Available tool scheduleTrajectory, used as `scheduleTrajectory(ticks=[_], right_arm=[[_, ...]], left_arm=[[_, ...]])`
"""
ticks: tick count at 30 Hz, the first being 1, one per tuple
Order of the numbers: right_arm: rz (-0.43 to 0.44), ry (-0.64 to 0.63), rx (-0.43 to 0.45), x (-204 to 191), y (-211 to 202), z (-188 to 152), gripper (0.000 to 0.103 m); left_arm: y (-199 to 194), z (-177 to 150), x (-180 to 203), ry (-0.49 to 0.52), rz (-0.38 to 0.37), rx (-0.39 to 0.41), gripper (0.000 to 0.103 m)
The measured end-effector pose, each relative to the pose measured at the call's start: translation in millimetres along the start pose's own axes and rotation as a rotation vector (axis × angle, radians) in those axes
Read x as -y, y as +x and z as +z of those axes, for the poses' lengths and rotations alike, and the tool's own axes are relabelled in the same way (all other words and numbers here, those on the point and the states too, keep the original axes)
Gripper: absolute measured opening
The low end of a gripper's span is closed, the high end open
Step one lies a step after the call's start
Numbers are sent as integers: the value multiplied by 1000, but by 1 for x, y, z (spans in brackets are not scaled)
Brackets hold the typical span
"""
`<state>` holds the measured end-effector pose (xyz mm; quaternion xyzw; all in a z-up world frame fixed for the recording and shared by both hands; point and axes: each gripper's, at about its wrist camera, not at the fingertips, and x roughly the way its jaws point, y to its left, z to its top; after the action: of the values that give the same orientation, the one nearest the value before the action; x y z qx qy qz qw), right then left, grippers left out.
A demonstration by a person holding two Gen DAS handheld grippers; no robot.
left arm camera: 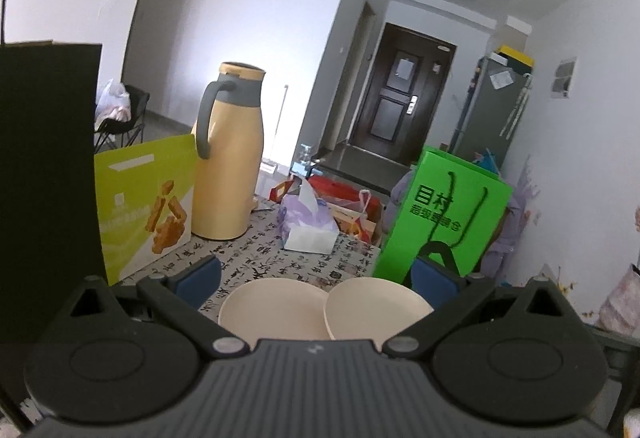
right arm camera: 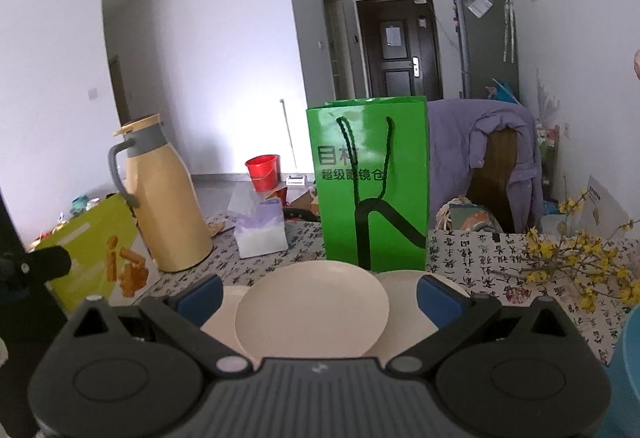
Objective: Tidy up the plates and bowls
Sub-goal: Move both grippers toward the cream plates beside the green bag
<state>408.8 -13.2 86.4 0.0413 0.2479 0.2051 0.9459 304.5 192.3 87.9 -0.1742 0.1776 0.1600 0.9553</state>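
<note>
L gripper (left arm camera: 316, 278) jaws apart, nothing between pads; two cream plates (left arm camera: 276, 308) lie just below/ahead of it, overlapping. R gripper (right arm camera: 320, 296) also spread wide, empty, w/ the top plate (right arm camera: 312, 308) under the gap, two more plates beneath on either side. Green bag (right arm camera: 368, 182) upright behind plates; contents not visible. Tissue box (right arm camera: 260, 234), thermos (right arm camera: 168, 198) toward table's (right arm camera: 500, 258) far-left edge.
</note>
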Motion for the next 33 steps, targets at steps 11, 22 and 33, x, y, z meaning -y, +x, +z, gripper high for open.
scheduleTrajectory(ticks=[11, 22, 33], right_arm=[[-40, 69, -23, 4, 53, 18, 103], [-78, 130, -54, 16, 100, 29, 103], [-93, 228, -102, 32, 147, 9, 103]], left_arm=[[59, 19, -3, -72, 44, -52, 103], [121, 20, -4, -95, 77, -123, 103], [181, 7, 7, -92, 92, -202, 103]])
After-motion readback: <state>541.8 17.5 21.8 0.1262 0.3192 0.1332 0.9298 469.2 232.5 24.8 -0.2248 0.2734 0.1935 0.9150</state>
